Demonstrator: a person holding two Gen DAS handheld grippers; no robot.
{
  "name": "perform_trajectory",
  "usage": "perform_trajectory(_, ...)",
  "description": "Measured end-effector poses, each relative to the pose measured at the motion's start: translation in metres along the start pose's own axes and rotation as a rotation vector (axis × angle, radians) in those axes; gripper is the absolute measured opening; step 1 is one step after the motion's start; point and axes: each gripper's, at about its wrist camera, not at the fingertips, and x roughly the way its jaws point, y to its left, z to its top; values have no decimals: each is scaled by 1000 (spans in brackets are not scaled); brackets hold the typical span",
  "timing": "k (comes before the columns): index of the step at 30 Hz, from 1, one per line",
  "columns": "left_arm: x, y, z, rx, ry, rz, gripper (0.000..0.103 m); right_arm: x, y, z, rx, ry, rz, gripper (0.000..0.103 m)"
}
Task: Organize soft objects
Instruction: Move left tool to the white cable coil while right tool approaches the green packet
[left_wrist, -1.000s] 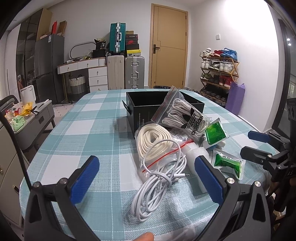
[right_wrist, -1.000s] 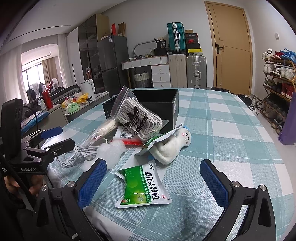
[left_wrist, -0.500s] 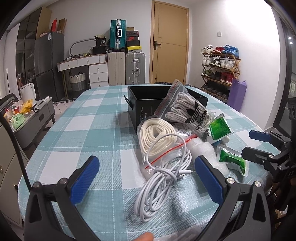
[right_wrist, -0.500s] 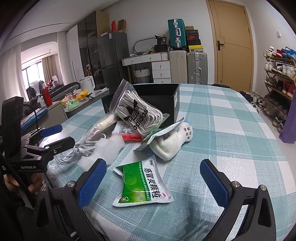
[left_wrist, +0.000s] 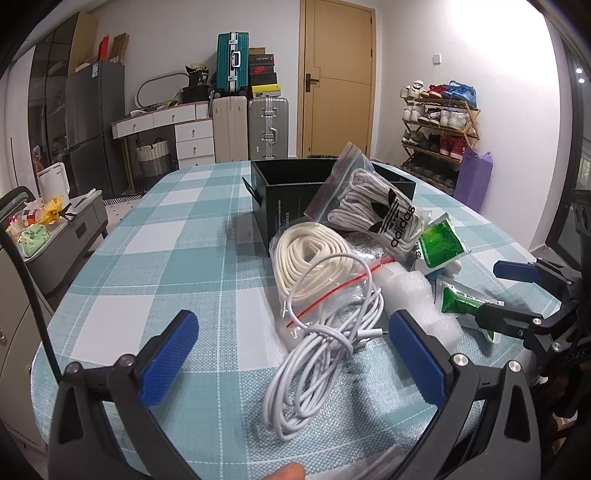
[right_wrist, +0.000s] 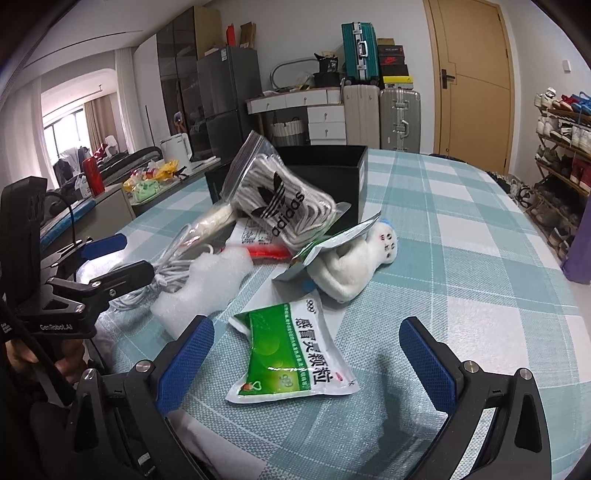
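Observation:
A pile of soft items lies on the checked table in front of an open black box (left_wrist: 291, 192) (right_wrist: 325, 173). It holds a white cable coil (left_wrist: 317, 350), a bag of cream rope (left_wrist: 314, 254), an adidas bag of laces (left_wrist: 376, 214) (right_wrist: 280, 206), white foam (right_wrist: 207, 284), white socks (right_wrist: 354, 266) and green sachets (right_wrist: 291, 350) (left_wrist: 439, 243). My left gripper (left_wrist: 291, 354) is open with the cable coil between its fingers. My right gripper (right_wrist: 306, 354) is open around the near green sachet, above it.
The table (left_wrist: 159, 258) has a teal and white checked cloth and a rounded near edge. Suitcases (left_wrist: 266, 129), a drawer unit and a door stand behind. A shoe rack (left_wrist: 439, 129) is at the right, a low cabinet (left_wrist: 55, 236) at the left.
Both grippers have dropped lower and moved slightly forward toward the pile. Both stay open. Nothing on the table has moved.

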Motion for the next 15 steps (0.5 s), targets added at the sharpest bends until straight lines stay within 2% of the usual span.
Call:
perform_trajectory(6, 3, -1, -2, 5, 29, -29, 103, 2, 4, -2, -13, 14, 16, 99)
perform_trajectory(15, 6, -4, -4, 26, 41, -69, 102, 5, 5, -3, -17, 23, 27, 99)
